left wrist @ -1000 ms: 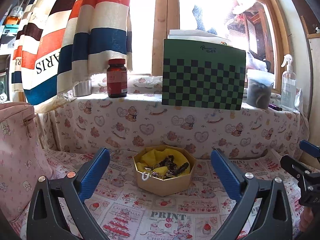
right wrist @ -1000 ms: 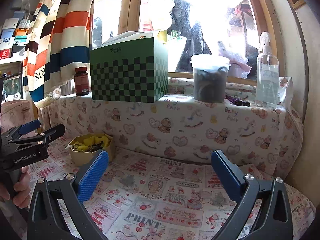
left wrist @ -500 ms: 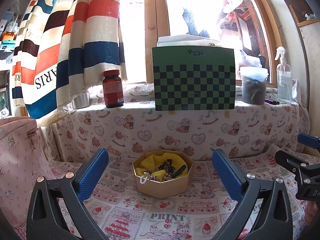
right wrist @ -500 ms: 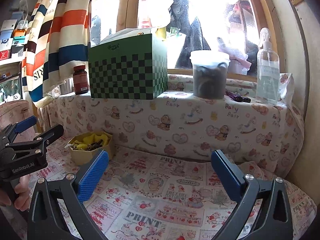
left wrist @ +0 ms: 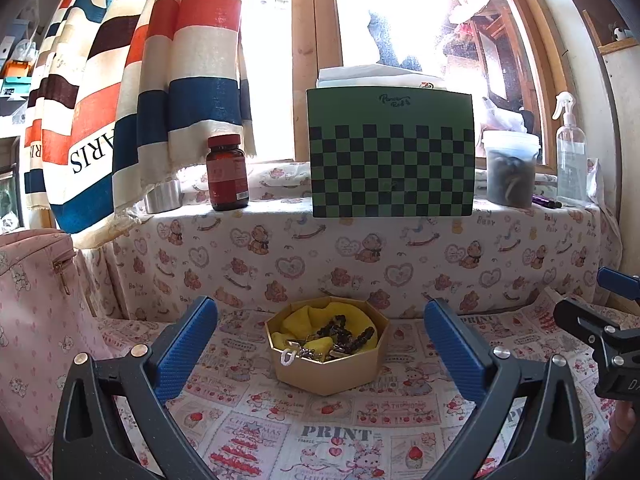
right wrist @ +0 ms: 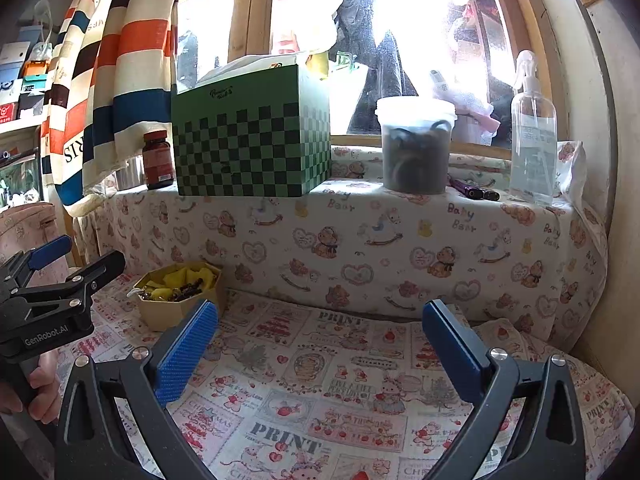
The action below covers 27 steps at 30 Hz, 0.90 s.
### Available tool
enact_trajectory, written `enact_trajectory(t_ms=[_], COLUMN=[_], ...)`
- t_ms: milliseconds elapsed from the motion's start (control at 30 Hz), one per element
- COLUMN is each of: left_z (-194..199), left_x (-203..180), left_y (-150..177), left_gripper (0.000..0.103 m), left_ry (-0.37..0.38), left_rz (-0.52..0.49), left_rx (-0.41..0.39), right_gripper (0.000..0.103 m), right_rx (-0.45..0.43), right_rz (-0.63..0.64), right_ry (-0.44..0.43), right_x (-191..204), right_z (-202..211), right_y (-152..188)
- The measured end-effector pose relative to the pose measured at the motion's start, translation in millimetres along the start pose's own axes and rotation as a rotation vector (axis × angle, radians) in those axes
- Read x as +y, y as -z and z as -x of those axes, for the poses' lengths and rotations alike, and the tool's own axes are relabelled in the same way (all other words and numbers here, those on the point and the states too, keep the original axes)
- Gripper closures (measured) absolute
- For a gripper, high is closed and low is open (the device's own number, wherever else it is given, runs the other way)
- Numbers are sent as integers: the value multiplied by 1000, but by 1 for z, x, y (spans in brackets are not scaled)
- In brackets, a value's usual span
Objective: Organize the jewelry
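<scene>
While both pairs of tongs hover spread wide above the printed cloth, neither has anything between its blue pads. The left tongs point(left wrist: 320, 344) point straight at the octagonal box point(left wrist: 326, 364), which sits framed in their gap but farther off, untouched by either finger. The right tongs point(right wrist: 320, 344) face bare cloth toward the right end of the counter point(right wrist: 360, 380), well apart from the box point(right wrist: 176, 308), which from there shows near the left side with the left tongs point(right wrist: 60, 264) beside it.

Inside the box, on a yellow lining point(left wrist: 308, 316), lies the jewelry: a dark bead strand point(left wrist: 344, 330), some metallic pieces and a white loop point(left wrist: 287, 357) hanging over the front rim, all in one loose heap. No jewelry shows on the cloth outside the box.

As a judgement, that fits two readings: pieces gathered into the box with the sorting finished, or a tangled heap waiting to be taken out and laid in order. One moment does not settle which.

On the ledge behind stand a green checkered box point(left wrist: 392, 156), a red bottle point(left wrist: 227, 174), a lidded tub point(left wrist: 510, 168) and a spray bottle point(left wrist: 570, 152).
</scene>
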<state>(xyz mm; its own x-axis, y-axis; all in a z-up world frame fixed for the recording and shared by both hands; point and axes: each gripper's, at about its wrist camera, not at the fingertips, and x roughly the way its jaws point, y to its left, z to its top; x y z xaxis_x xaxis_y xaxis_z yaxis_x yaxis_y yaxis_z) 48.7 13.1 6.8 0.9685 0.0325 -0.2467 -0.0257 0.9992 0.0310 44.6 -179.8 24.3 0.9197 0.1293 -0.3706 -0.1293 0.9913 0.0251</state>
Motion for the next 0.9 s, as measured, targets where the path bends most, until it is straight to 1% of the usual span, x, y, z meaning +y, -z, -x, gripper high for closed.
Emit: enact_trajectory(t_ms=[900], left_z=[2], left_x=[-2], left_y=[0], left_gripper=[0], left_ry=[1], left_rz=[-5], left_rx=[-2], right_gripper=[0], right_rx=[15], right_rz=[0], right_ry=[2], right_x=[-1], right_z=[-3], right_y=[0])
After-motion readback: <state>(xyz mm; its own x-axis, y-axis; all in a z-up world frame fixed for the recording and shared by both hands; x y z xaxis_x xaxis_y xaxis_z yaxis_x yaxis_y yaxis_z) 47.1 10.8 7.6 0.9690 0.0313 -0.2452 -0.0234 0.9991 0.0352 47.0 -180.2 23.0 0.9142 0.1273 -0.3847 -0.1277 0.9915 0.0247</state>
